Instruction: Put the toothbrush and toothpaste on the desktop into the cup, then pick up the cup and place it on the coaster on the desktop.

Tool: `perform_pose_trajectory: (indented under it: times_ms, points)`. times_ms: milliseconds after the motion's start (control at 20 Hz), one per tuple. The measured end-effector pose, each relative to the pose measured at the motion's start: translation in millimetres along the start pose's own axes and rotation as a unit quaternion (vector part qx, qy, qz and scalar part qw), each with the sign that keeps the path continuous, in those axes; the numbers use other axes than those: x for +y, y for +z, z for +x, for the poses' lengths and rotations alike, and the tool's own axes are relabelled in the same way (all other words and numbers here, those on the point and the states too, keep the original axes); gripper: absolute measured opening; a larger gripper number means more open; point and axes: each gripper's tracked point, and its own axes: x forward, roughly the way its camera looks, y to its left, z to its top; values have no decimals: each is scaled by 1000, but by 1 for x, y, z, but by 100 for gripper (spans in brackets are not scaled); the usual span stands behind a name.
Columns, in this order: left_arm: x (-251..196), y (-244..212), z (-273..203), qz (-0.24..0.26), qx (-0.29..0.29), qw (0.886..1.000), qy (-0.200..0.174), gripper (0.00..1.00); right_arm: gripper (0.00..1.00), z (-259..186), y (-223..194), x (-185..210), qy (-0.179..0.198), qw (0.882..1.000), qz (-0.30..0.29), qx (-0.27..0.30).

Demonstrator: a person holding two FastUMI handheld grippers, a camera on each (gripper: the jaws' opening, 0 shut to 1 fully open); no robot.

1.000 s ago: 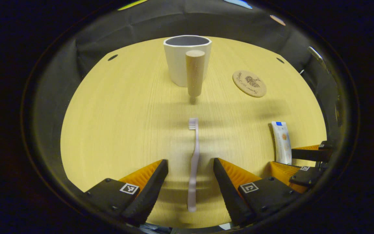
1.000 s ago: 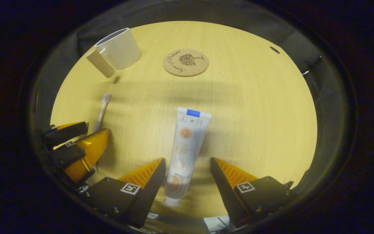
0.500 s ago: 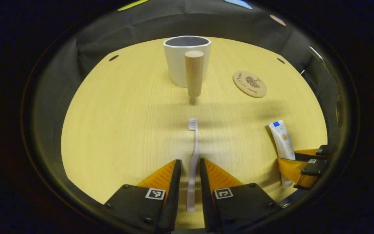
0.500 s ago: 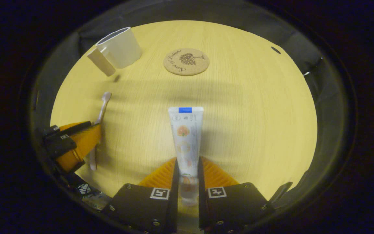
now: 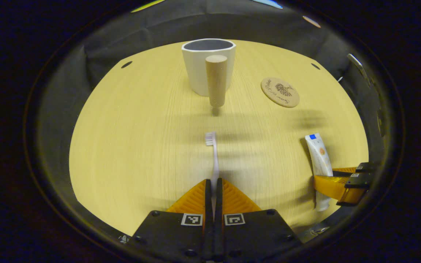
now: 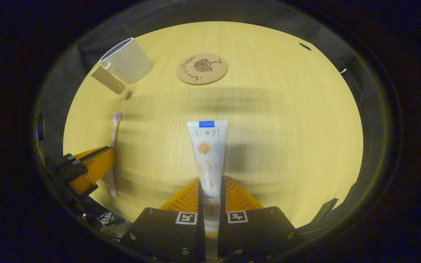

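Observation:
In the left gripper view my left gripper [image 5: 213, 184] is shut on the pale lilac toothbrush [image 5: 213, 153], whose bristled head points toward the white cup [image 5: 200, 69] with a wooden peg handle [image 5: 216, 81] straight ahead. In the right gripper view my right gripper [image 6: 209, 182] is shut on the white toothpaste tube [image 6: 207, 151], its blue-marked end pointing away. The round cork coaster [image 6: 202, 68] lies beyond it, with the cup [image 6: 128, 61] to its left. The left gripper [image 6: 99, 162] with the toothbrush [image 6: 114, 146] shows at the left edge, the right gripper [image 5: 336, 184] with the tube [image 5: 320, 159] at the right.
The round light-wood tabletop [image 5: 130, 138] is ringed by black cloth. Small dark holes [image 5: 126, 64] sit near its far edge. The coaster [image 5: 280, 92] lies right of the cup in the left gripper view.
Both grippers went from open to shut: the left closed on the toothbrush handle, the right on the toothpaste tube. The tube turned straight between the fingers, and both items seem slightly raised.

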Motion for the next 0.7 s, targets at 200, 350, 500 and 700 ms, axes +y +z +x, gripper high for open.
perform_pose_trajectory:
  times_ms: [200, 350, 500, 700]
  points:
    - [0, -2, -3, -6, -14, 1000, -12, 7, 16, 0, 0, -1, 12, 1000, 16, -2]
    - [1, 5, -12, -8, -30, 999, -12, 7, 16, 1, 1, -1, 18, 999, 27, -6]
    - [-3, 20, -36, -12, -63, 998, -27, 7, 15, 1, 2, -1, 20, 999, 43, -11]
    - [7, 52, -77, -39, -108, 993, -33, 7, 15, 1, 2, -2, 19, 998, 58, -20]
